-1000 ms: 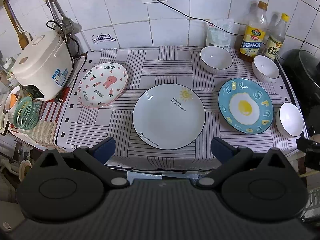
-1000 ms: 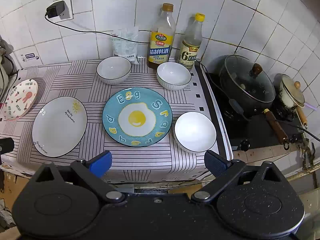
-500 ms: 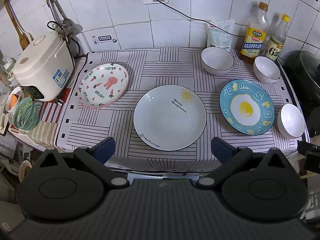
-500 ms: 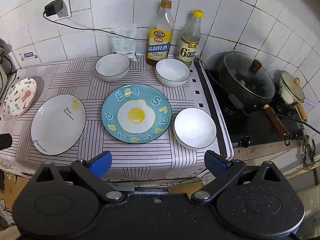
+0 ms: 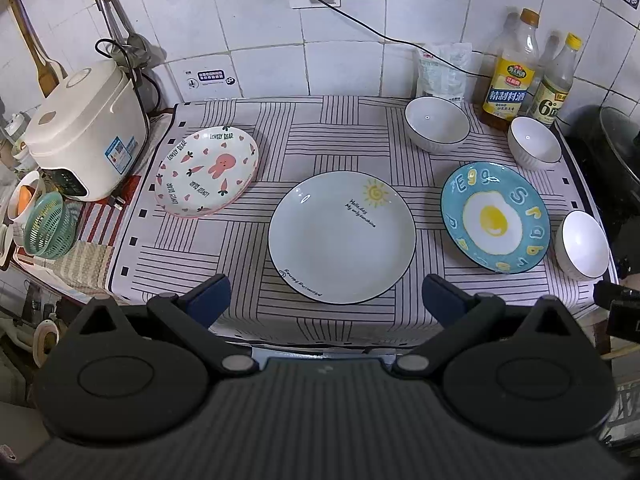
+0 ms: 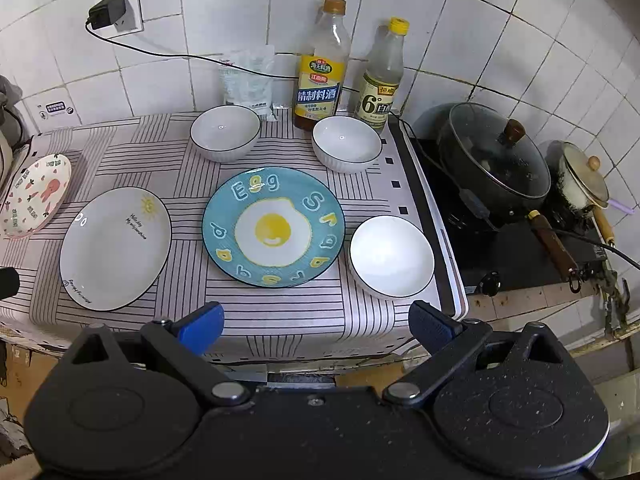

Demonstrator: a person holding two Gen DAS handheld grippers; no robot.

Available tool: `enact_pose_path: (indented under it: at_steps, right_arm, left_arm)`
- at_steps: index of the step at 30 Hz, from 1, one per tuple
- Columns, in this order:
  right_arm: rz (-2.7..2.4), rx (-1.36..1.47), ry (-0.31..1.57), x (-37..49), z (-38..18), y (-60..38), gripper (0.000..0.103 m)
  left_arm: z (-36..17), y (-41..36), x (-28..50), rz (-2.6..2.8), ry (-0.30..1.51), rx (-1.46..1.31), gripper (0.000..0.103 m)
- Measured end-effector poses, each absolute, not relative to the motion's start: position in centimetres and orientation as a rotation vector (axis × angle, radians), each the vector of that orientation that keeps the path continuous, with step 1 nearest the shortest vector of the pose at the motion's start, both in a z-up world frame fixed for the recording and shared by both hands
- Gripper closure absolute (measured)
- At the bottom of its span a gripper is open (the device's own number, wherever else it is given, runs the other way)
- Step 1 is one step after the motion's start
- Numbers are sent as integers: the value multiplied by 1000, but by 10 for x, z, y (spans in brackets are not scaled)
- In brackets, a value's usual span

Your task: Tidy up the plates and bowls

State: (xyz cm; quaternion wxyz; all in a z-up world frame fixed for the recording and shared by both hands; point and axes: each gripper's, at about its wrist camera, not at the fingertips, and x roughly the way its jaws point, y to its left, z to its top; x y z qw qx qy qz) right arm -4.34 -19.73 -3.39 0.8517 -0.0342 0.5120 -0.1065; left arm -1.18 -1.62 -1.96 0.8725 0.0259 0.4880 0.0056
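Note:
On the striped cloth lie a pink rabbit plate (image 5: pixel 208 171) at left, a white sun plate (image 5: pixel 341 237) in the middle and a blue egg plate (image 5: pixel 495 217) at right. Three white bowls stand around the egg plate: back left (image 6: pixel 225 132), back right (image 6: pixel 346 143) and front right (image 6: pixel 391 255). My left gripper (image 5: pixel 326 300) is open and empty, hovering before the white plate's near edge. My right gripper (image 6: pixel 316 328) is open and empty, in front of the counter between the egg plate (image 6: pixel 273 226) and the front bowl.
A rice cooker (image 5: pixel 86 130) and a green basket (image 5: pixel 50 226) stand at the left. Two bottles (image 6: pixel 320 68) and a white bag (image 6: pixel 248 80) line the tiled wall. A stove with a lidded black pot (image 6: pixel 494 160) and a small pot (image 6: pixel 582 182) is right of the counter.
Both grippers have drifted slightly closer to the counter; the dishes sit a little lower in each view. Nothing was touched or moved.

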Motion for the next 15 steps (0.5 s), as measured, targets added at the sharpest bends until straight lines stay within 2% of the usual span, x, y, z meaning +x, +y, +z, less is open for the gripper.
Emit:
enact_pose_path:
  at_steps: [15]
  right_arm:
    - [-219, -86, 1091, -38, -37, -192, 3]
  left_arm:
    - [-23, -10, -10, -4, 1028, 46, 0]
